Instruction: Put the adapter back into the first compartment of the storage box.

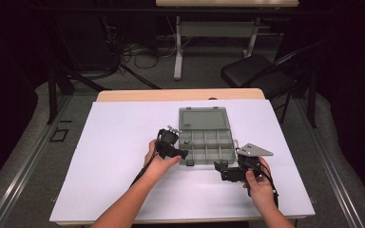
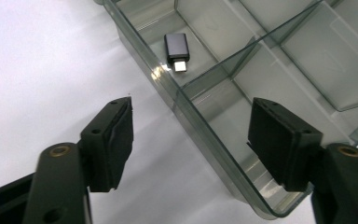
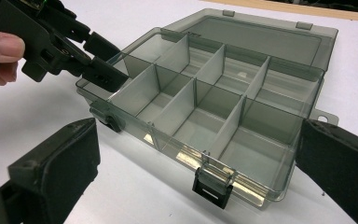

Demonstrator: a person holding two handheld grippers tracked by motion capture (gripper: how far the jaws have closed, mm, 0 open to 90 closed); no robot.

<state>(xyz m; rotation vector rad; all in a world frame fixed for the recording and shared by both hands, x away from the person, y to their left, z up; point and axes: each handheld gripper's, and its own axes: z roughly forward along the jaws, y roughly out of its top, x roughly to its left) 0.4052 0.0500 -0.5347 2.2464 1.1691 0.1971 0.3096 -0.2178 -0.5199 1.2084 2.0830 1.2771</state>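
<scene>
Your left gripper (image 2: 191,135): wide open, empty, astride the clear grey plastic compartment box's (image 1: 217,153) left wall | small black USB adapter (image 2: 177,48): flat in near-left compartment, plug toward you | your right gripper (image 3: 196,163): wide open, empty.

I see my table (image 1: 138,95) as a strip of bare wood along the far edge, and 1 white sheet (image 1: 114,156) covers the rest. Past it, far right, stands 1 black chair (image 1: 254,71). Farther off is another desk (image 1: 218,29) on white legs, with cables (image 1: 142,54) tangled on the grey floor (image 1: 24,152) to its left.
</scene>
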